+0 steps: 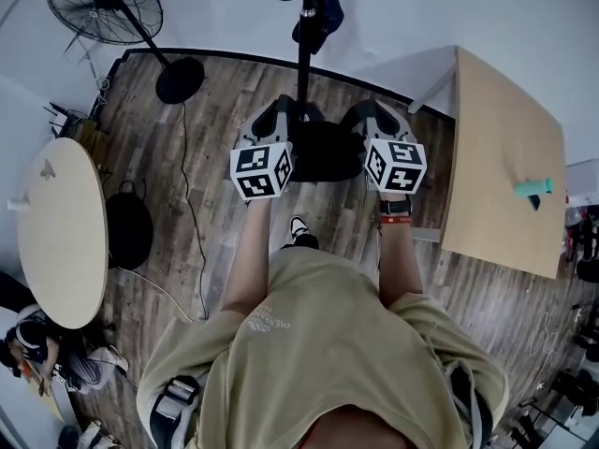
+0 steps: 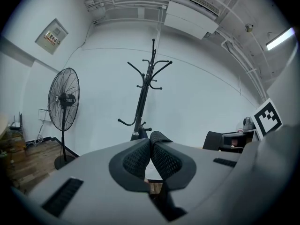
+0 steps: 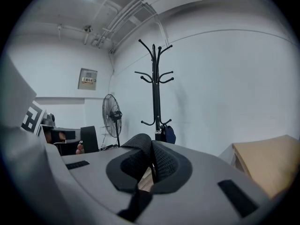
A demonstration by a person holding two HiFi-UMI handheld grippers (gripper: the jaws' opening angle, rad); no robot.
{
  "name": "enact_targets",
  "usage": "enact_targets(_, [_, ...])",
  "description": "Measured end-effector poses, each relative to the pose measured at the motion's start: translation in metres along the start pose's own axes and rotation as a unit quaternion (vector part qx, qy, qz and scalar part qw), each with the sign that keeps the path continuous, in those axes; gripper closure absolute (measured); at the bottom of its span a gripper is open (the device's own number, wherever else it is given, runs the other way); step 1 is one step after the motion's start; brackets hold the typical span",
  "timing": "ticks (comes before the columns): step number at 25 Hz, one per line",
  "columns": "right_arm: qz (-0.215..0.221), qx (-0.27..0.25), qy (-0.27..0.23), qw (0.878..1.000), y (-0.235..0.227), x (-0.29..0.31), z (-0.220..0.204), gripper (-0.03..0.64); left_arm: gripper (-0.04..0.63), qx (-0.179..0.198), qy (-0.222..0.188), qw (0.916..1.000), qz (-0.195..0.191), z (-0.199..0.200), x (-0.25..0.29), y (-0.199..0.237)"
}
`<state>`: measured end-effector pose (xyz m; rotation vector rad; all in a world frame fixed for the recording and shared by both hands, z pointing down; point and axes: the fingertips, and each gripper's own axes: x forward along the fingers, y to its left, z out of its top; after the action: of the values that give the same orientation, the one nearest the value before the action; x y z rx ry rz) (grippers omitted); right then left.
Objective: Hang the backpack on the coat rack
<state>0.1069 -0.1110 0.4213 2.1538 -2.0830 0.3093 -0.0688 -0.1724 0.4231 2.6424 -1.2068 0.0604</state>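
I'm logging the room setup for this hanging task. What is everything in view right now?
coat rack: one, black, by the far wall, straight ahead
dark blue bag: one, hanging low on the coat rack
standing fan: one, black, left of the rack
round table: one, beige, far left
black round object: one, on the floor beside the round table
rectangular table: one, light wood, right
teal object: one, on the rectangular table
left gripper: grey, jaws together, nothing between them
right gripper: grey, jaws together, nothing between them
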Motion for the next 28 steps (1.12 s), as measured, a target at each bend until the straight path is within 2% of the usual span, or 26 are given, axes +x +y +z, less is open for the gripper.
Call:
enact_targets(6, [0.018, -0.005, -0.001, 1.0, -0.008, 0.06, 0.016, 0.601, 0.569, -0.001, -0.003, 1.0, 0.009, 0.014, 0.051, 0.018])
enact_targets(14, [0.054, 0.003, -0.01, 0.998, -0.043, 0.133, 0.045, 0.601, 0.569, 0.001, -0.011, 0.9994, 0.034, 0.036, 0.112, 0.026])
enact_targets(20, [0.126, -0.001, -0.027, 0.992, -0.05, 0.187, 0.084, 0.601, 0.569, 0.0, -0.028, 0.9962, 0.082, 0.06, 0.152, 0.041])
enact_targets(28, [0.171, 0.005, -0.015, 0.985, -0.074, 0.245, 0.102, 0.601, 0.569, -0.026, -0.038, 0.9911, 0.125, 0.077, 0.2, 0.061])
